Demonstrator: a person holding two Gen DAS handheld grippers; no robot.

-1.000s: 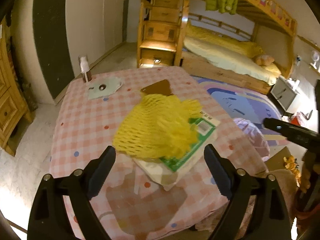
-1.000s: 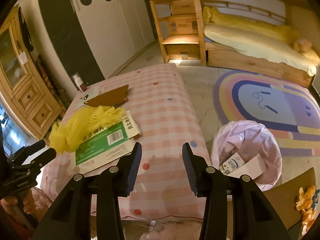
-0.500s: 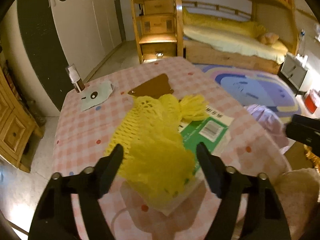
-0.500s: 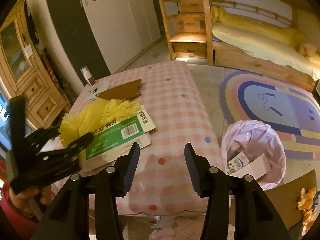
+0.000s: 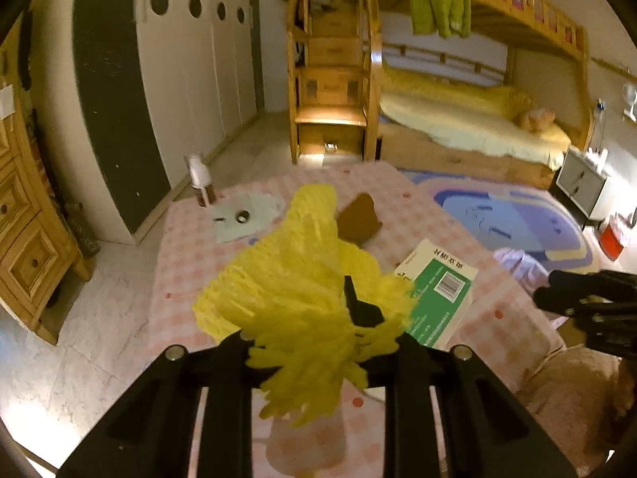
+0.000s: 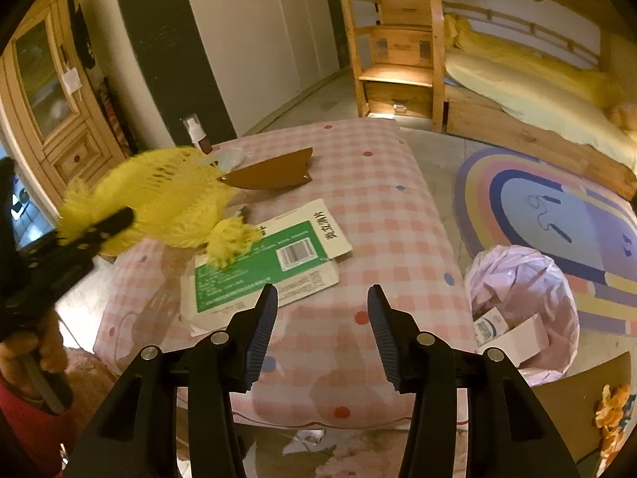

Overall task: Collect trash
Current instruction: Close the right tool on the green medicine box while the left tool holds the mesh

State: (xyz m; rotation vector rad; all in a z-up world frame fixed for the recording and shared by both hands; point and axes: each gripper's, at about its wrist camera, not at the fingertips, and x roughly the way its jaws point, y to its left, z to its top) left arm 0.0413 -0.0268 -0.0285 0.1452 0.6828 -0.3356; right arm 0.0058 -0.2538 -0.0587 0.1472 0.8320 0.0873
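Observation:
My left gripper [image 5: 318,314] has its jaws closing around a yellow foam fruit net [image 5: 294,298], whose fringe bulges out between the fingers; the net hangs lifted off the table. The right wrist view shows that gripper [image 6: 99,227] at the left with the net [image 6: 167,195] trailing onto a green and white flattened box [image 6: 262,275]. My right gripper [image 6: 322,298] hovers over the table's near edge, its jaws opening with nothing between them. A brown leather piece [image 6: 270,173] lies farther back. A bin lined with a pink bag [image 6: 521,286] stands on the floor to the right.
The table wears a pink checked cloth [image 6: 378,199]. A small spray bottle [image 5: 201,179] and a pale paper scrap [image 5: 243,219] sit at its far left corner. Orange peels [image 6: 613,406] lie on cardboard by the bin. A rug [image 6: 557,207] and a bunk bed lie beyond.
The left jaws have drawn in onto the yellow net and raised it off the box. The right gripper has shifted toward the box and spread a little wider.

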